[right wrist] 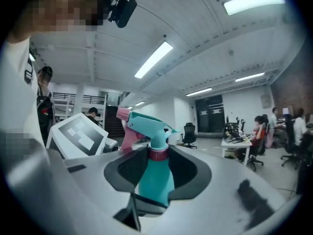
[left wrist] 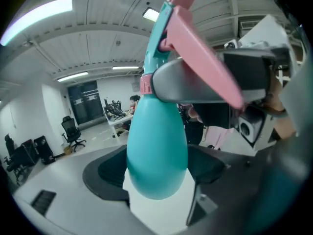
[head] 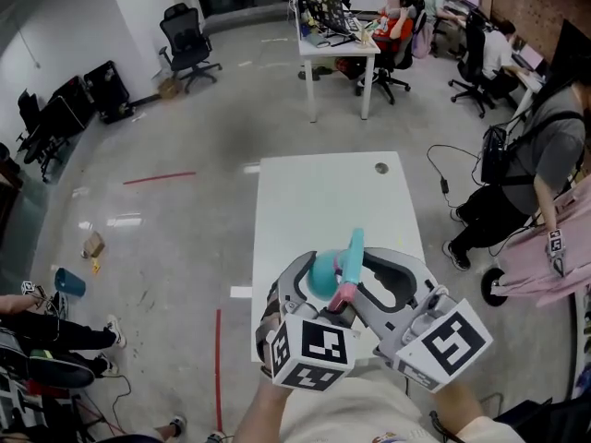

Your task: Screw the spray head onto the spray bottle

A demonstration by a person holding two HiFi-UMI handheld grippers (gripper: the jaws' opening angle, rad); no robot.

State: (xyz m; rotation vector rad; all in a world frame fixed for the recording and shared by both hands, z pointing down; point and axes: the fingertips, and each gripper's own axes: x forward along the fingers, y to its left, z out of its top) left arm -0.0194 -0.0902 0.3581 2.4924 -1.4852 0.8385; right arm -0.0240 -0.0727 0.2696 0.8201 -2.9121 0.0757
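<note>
A teal spray bottle (head: 322,273) hangs above the white table (head: 323,201), held between both grippers. My left gripper (head: 317,286) is shut on its round belly (left wrist: 156,151), which fills the gap between the jaws. The spray head (right wrist: 146,123), teal with a pink trigger (left wrist: 205,62), sits on the bottle's neck over a pink collar (right wrist: 158,153). My right gripper (right wrist: 158,161) is shut around that collar, a finger (left wrist: 195,84) on each side of it. In the head view the nozzle (head: 355,245) points away from me and the trigger (head: 342,295) lies toward me.
A person (head: 545,183) with a pink bag stands just right of the table. Desks (head: 337,40) with seated people are at the back. An office chair (head: 187,40) stands far left, and small items lie on the floor at the left (head: 69,281).
</note>
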